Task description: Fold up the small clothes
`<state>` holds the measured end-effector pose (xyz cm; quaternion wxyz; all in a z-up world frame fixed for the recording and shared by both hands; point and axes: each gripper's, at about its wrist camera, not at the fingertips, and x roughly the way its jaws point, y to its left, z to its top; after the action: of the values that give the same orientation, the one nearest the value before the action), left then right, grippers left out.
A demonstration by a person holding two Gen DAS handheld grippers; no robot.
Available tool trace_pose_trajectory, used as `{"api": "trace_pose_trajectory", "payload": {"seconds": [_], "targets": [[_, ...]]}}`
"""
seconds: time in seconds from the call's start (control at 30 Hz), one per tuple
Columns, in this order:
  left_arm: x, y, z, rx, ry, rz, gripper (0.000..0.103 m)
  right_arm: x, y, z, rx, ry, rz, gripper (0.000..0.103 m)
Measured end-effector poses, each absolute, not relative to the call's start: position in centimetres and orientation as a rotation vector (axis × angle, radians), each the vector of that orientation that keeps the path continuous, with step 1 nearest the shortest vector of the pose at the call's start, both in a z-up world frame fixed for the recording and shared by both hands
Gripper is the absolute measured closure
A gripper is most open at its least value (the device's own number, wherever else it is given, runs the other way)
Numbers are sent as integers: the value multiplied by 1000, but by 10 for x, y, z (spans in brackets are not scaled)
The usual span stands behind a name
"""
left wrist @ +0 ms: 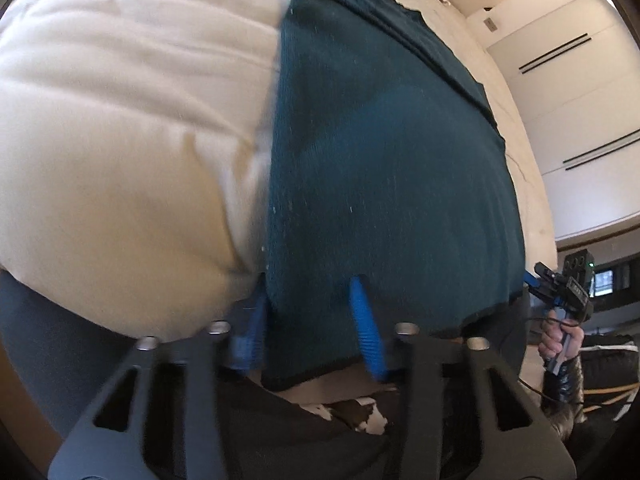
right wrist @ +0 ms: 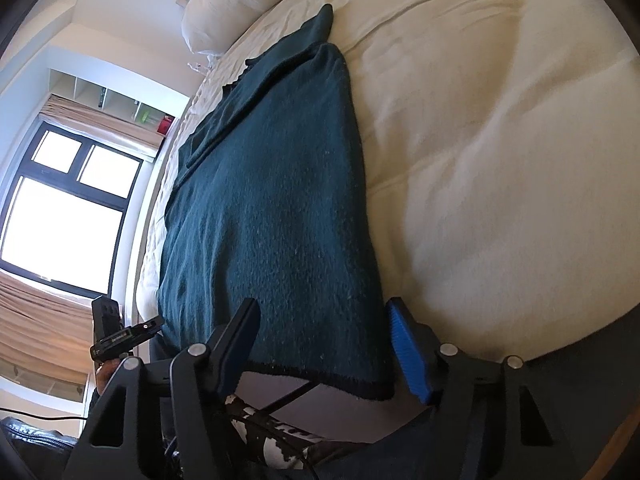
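Both tongs stand spread at the near hem of the dark teal knitted garment [left wrist: 384, 160]: the left gripper [left wrist: 308, 288] straddles one hem corner with its blue ribbed pads apart, and the right gripper [right wrist: 324, 316] straddles the other corner, jaws wide and the cloth loose between them. That garment lies lengthwise on a cream quilted bed cover [right wrist: 500, 140], its hem hanging just over the near edge of the bed. From the right wrist camera a white pillow [right wrist: 228, 8] shows at the far end of the bed, with a dark-framed window [right wrist: 68, 200], tan pleated curtains [right wrist: 36, 328] and open wall shelves [right wrist: 108, 96] beyond; the left tool appears small at the garment's far side. From the left wrist camera the room shows pale wall panels with dark slots [left wrist: 556, 54], and the right hand [left wrist: 560, 340] gripping its tool's handle. The knit looks coarse and flecked with pale lint, edged by a darker band; the cover is soft, puffed and stitched in broad channels.
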<state>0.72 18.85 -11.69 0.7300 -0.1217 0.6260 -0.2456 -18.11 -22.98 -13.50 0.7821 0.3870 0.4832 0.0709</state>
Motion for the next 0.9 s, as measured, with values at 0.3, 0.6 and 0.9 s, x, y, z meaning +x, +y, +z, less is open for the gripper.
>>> {"api": "trace_pose_trajectory", "payload": {"seconds": [0.3, 0.6, 0.9], "targets": [[10, 200, -127, -334, 1390, -563, 83, -189, -231, -136, 833, 1075, 143, 38], [10, 197, -131, -327, 1412, -597, 97, -187, -225, -143, 787, 1162, 139, 58], [8, 194, -129, -327, 1396, -612, 98, -190, -225, -148, 801, 1188, 129, 88]]}}
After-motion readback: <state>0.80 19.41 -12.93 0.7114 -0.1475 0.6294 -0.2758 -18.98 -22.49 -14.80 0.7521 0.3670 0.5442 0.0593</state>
